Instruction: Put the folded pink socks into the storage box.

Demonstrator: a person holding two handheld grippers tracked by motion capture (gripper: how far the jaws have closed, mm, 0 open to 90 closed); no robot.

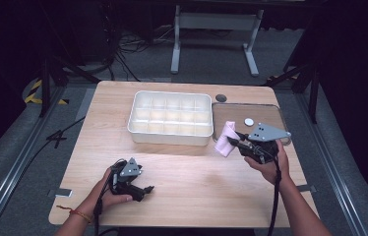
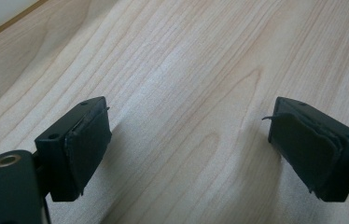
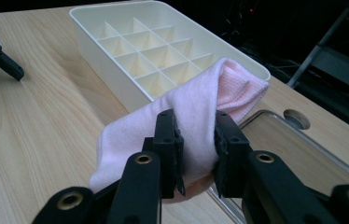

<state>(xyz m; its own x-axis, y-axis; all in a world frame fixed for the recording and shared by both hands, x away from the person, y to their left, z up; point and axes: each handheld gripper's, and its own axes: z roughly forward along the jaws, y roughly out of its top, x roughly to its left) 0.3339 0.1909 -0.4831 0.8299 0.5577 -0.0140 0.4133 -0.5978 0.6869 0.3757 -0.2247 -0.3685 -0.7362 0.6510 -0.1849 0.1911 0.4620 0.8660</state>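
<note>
The worktop (image 1: 182,167) carries a white divided box (image 1: 169,118) at its middle and a clear tray (image 1: 270,110) just to the right of it, with a small white disc (image 1: 248,121) lying in the tray. The pink cloth (image 1: 226,138) is off the surface, pinched in the right hand-held gripper (image 1: 232,140) above the tray's near left corner, just beside the box's right end. In the right gripper view the jaws are clamped on the folded cloth (image 3: 196,116), which bulges out past them on both sides toward the box (image 3: 163,51).

The left hand-held gripper (image 1: 147,189) lies low over the near left of the worktop, its jaws standing wide apart with only bare wood between them, as the left gripper view shows.

The step in hand looks like carrying the cloth from the tray to the box. Next, the right hand would need to bring the cloth over a compartment, lower it, and let go; being wider than a cell, it may need tucking.
</note>
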